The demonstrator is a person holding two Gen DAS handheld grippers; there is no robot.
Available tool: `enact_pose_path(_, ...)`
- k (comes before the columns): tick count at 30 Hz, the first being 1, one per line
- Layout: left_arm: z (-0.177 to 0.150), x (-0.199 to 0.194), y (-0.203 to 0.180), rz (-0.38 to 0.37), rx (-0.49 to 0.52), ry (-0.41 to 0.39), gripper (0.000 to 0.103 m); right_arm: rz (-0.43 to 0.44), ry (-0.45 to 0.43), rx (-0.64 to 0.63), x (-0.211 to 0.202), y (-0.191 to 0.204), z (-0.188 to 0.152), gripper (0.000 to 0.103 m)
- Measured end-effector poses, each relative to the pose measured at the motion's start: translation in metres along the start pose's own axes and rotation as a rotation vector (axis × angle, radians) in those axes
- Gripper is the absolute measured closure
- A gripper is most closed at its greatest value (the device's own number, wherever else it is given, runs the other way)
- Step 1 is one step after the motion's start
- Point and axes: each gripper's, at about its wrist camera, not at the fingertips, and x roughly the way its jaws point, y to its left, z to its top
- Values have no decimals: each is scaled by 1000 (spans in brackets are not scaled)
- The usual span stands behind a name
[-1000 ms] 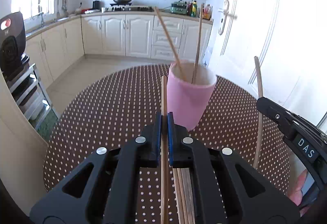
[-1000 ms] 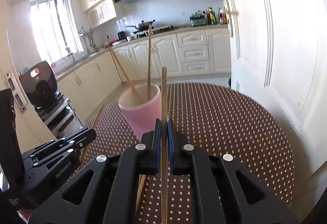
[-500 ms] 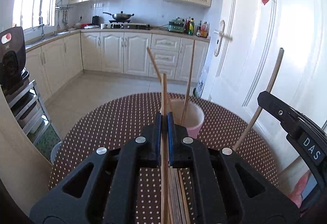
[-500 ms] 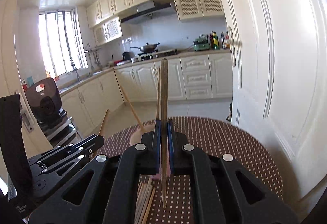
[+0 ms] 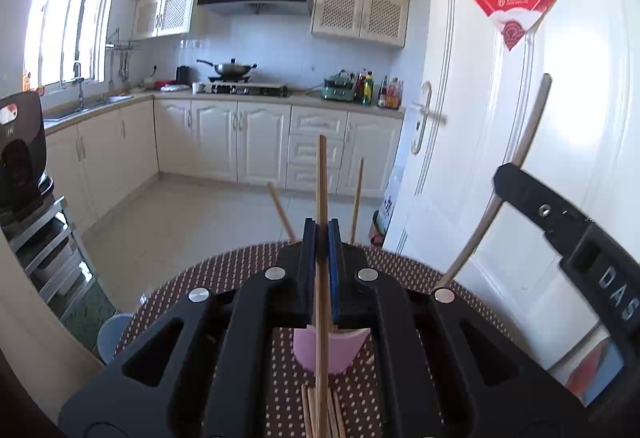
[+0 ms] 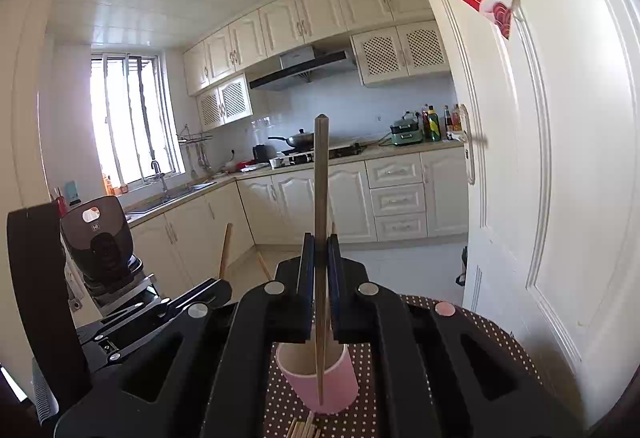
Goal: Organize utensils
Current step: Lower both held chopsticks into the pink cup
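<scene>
Left gripper (image 5: 321, 234) clenched on upright chopstick (image 5: 321, 174), right gripper (image 6: 321, 250) clenched on another chopstick (image 6: 321, 174), pink cup (image 6: 332, 386) on dotted table (image 6: 496, 334) below.

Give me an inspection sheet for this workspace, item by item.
Surface: round table, brown dotted cloth.
Job's things: pink cup holding two chopsticks; loose chopsticks lying near it.
Clutter: nothing seen.
Grippers: left hand-held gripper shut on a chopstick; right hand-held gripper shut on a chopstick.
Cables: nothing seen.
Surroundings: kitchen cabinets, wok, white door.
</scene>
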Motion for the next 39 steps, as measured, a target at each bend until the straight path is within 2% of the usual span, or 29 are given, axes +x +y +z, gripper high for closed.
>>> enact_pose_path(8, 27, 4, 1, -3, -11, -76, 97, 16, -38, -10, 11, -2, 20, 98)
enact_pose_path(18, 46, 28, 2, 1, -35, -123, 97, 18, -57, -27, 30, -6, 30, 98)
enact_pose_path(31, 42, 78, 3, 52, -48, -110, 96, 25, 23, -21, 66, -20, 14, 98)
enact_pose_path(39, 15, 90, 9, 70, -50, -69, 96, 22, 96, -5, 76, -24, -2, 98)
